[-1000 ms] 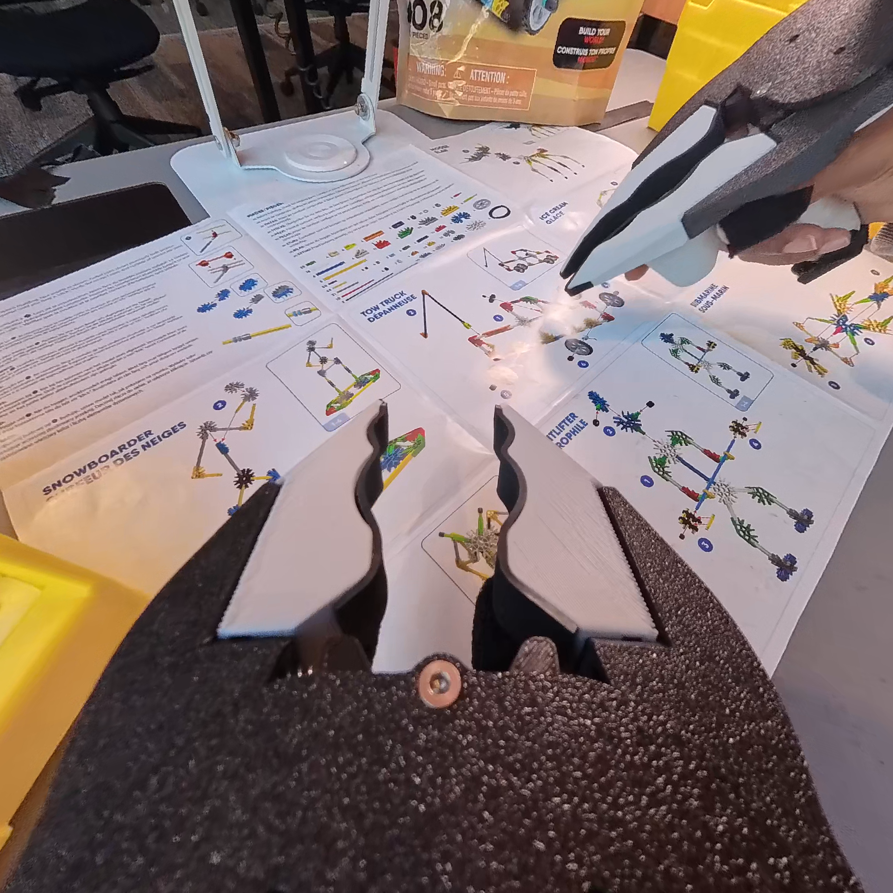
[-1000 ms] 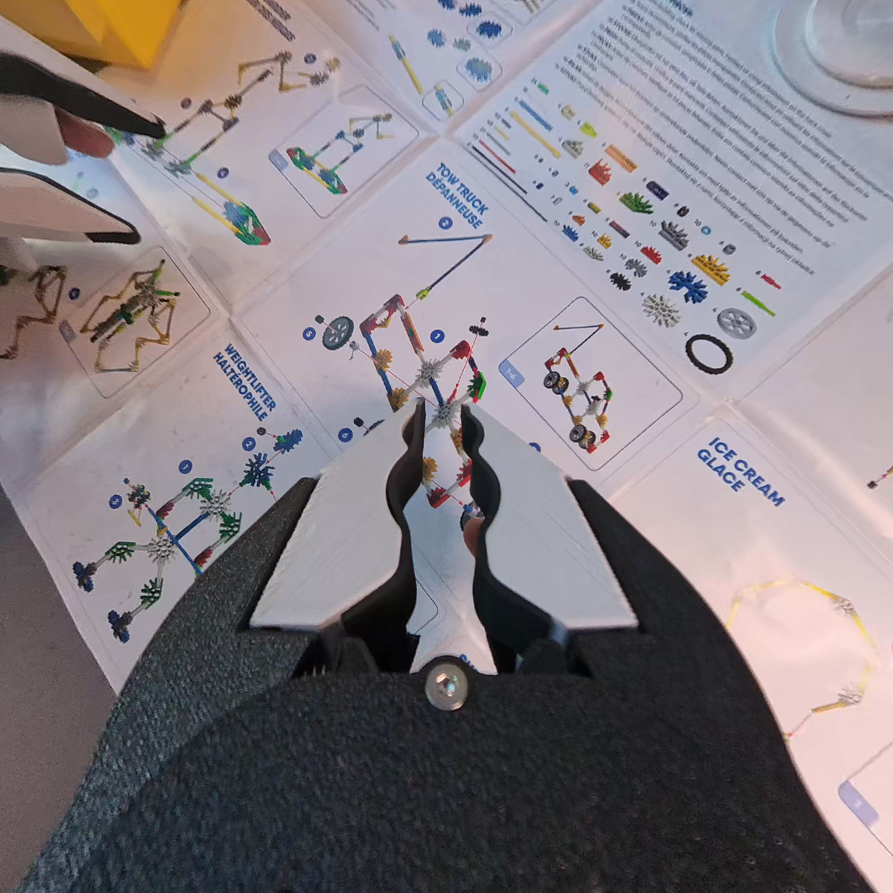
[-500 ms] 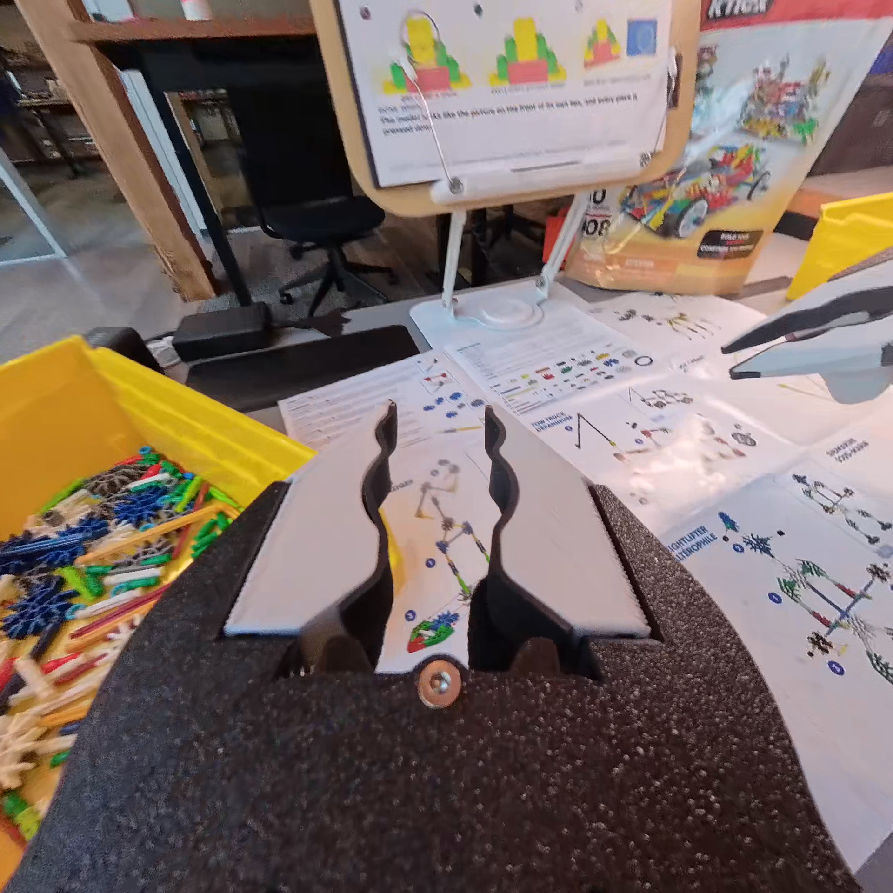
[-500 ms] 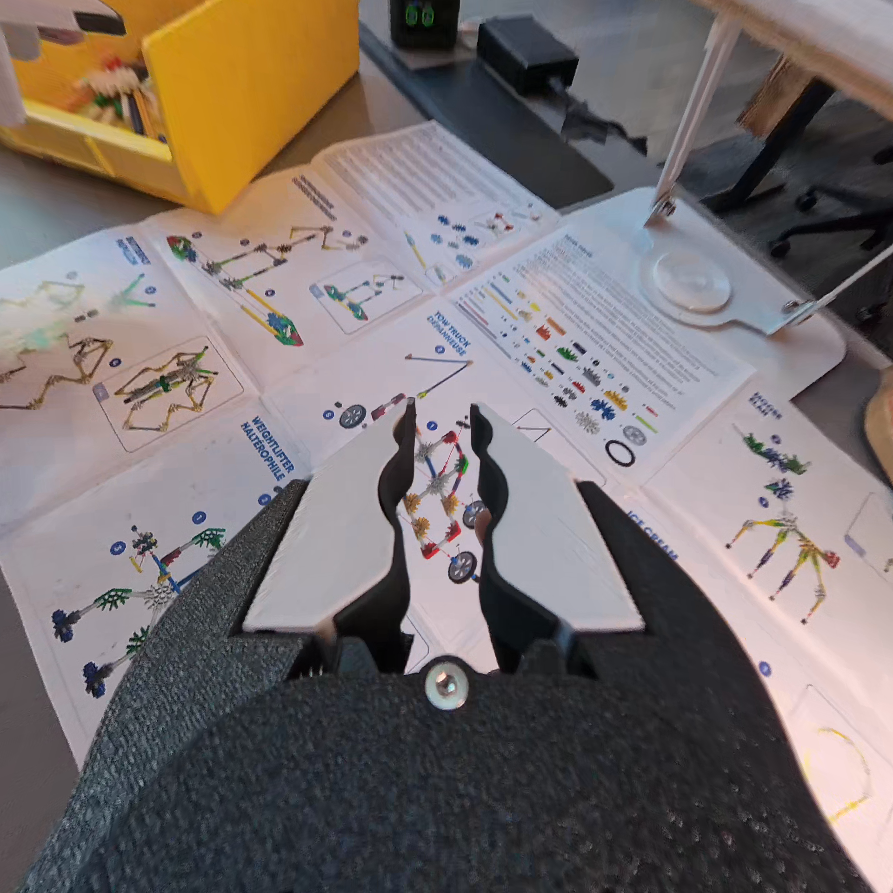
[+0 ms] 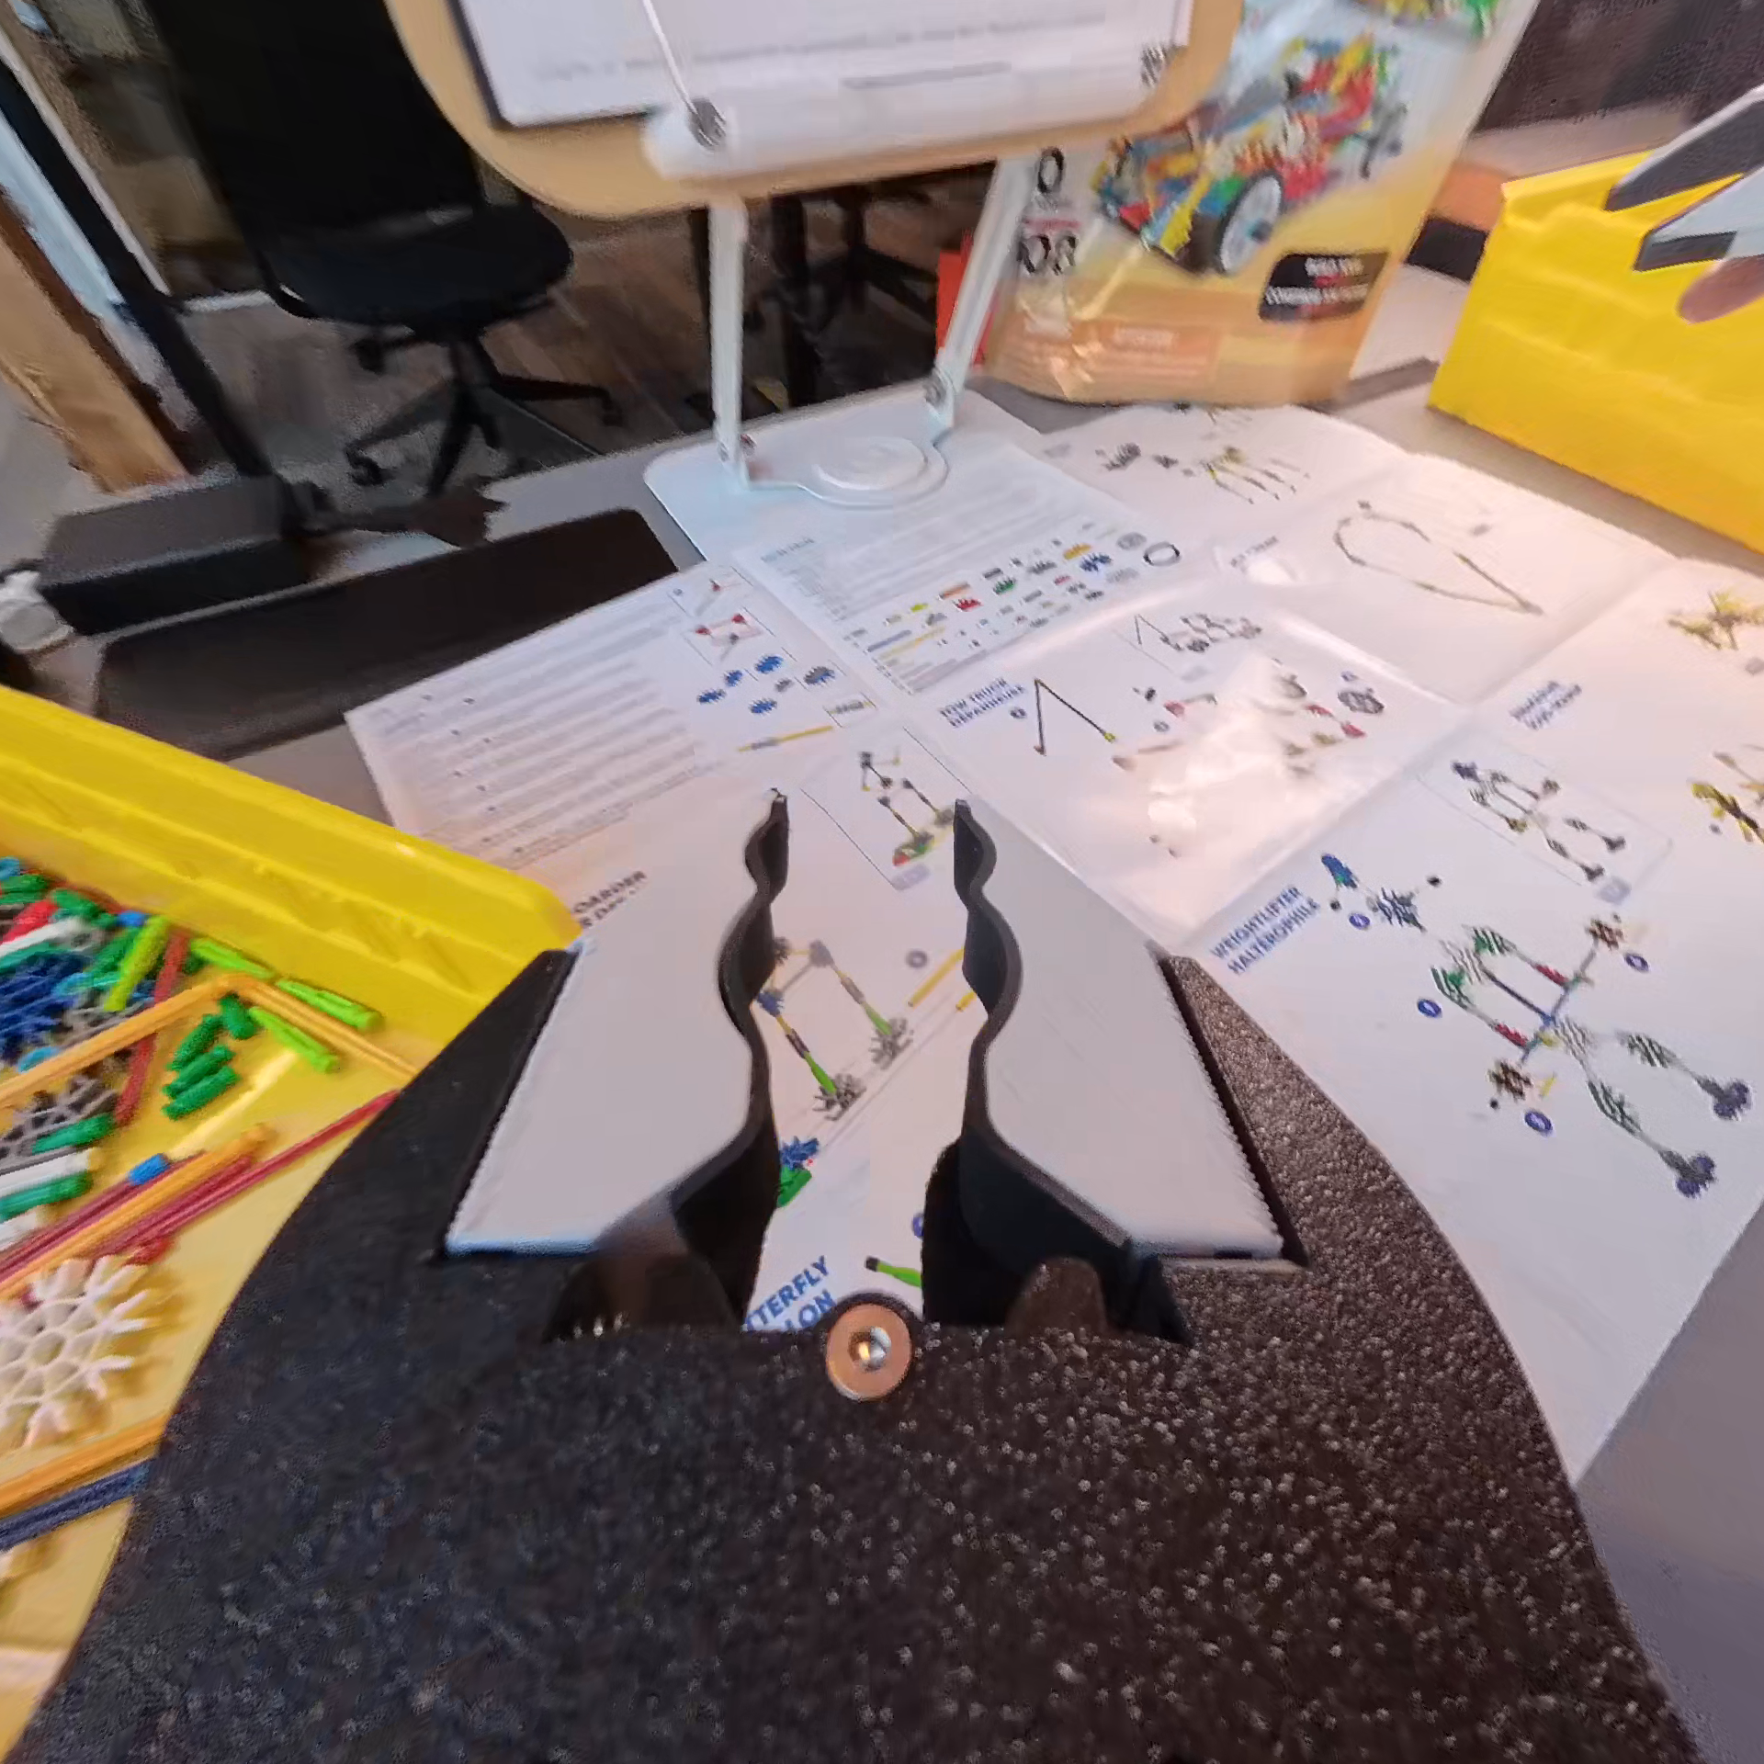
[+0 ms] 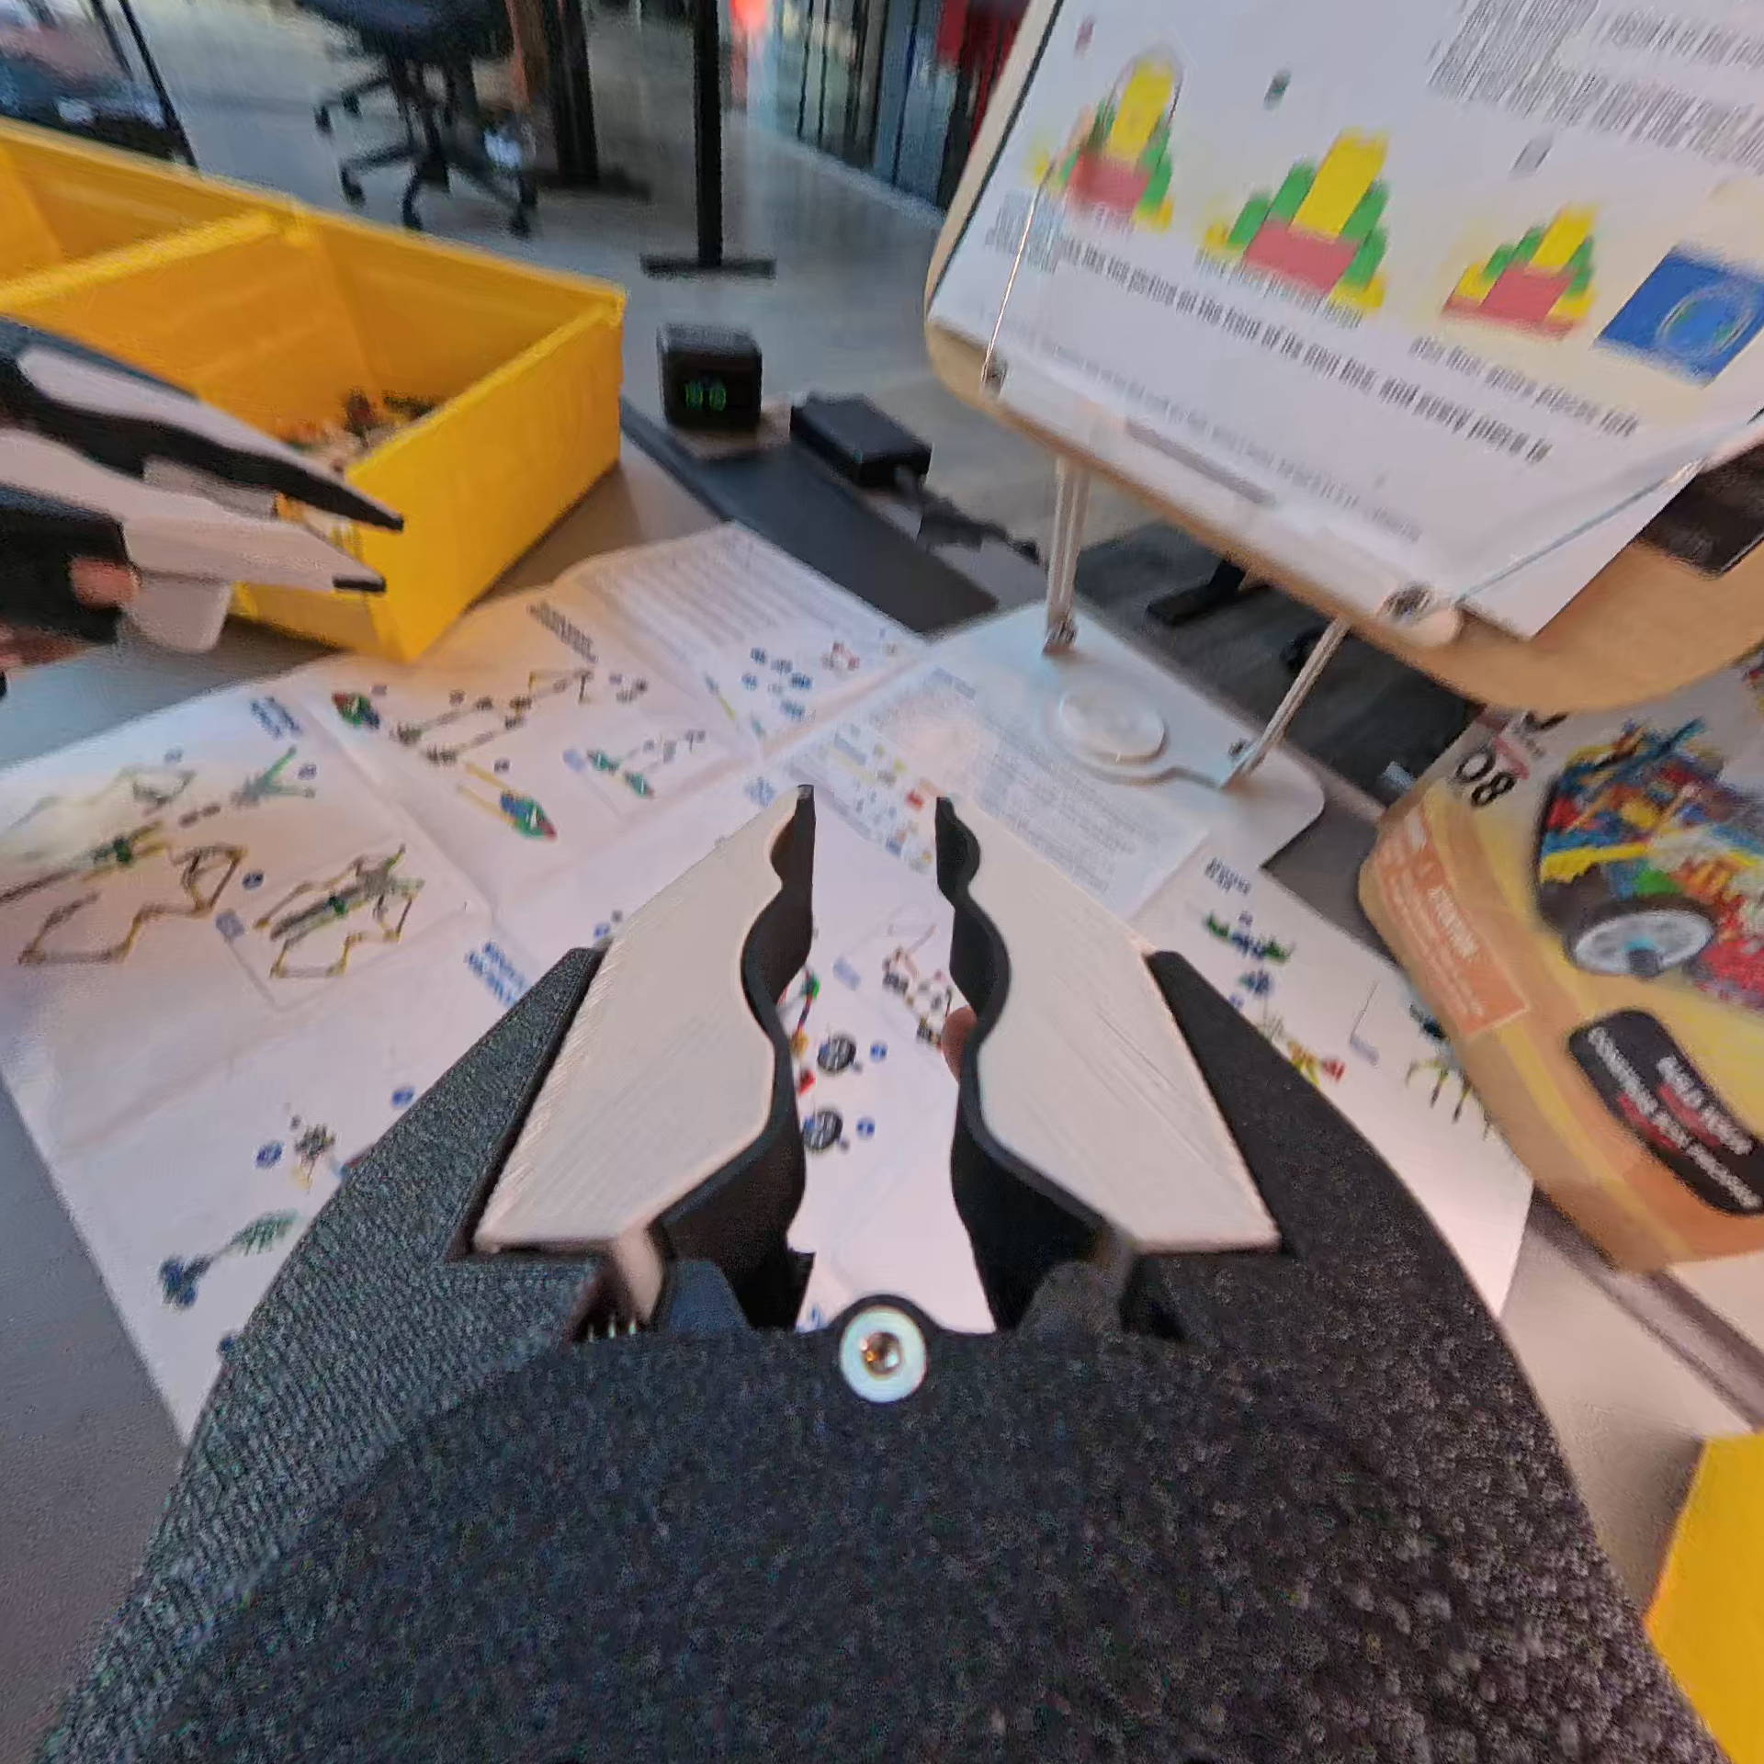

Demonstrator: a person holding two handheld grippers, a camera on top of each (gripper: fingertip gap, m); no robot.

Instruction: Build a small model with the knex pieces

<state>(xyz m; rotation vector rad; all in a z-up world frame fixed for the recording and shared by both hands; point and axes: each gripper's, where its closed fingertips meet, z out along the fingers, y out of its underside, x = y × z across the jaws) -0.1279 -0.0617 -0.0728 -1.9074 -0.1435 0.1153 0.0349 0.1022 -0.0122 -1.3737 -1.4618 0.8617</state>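
The left gripper (image 5: 869,811) hangs in the air above the unfolded instruction sheet (image 5: 1193,811), its fingers parted with only printed paper showing between them — it grips nothing. It points forward and slightly down across the sheet, toward the white stand base (image 5: 840,468). Just to its left sits a yellow bin (image 5: 286,888) holding a jumble of coloured rods and connectors (image 5: 191,1050), among them a white snowflake-shaped piece (image 5: 67,1336). In the right wrist view this same gripper shows at the far left, level and aimed at the bin's near corner, with a gloved hand (image 6: 57,582) wrapped round its handle.

The right gripper (image 6: 873,807) is likewise held off the table, its fingers spread a little and empty; a fingertip (image 6: 957,1036) peeks in beside the right jaw. It tilts gently downward over the middle of the sheet, aimed toward the stand, whose two thin legs carry a wooden board (image 6: 1432,649) with a clipped page of coloured block pictures. A toy-kit bag (image 6: 1575,1002) stands to its right, at the sheet's far edge. Behind the sheet lie a small black box with green lights (image 6: 711,387) and a black adapter (image 6: 859,434).
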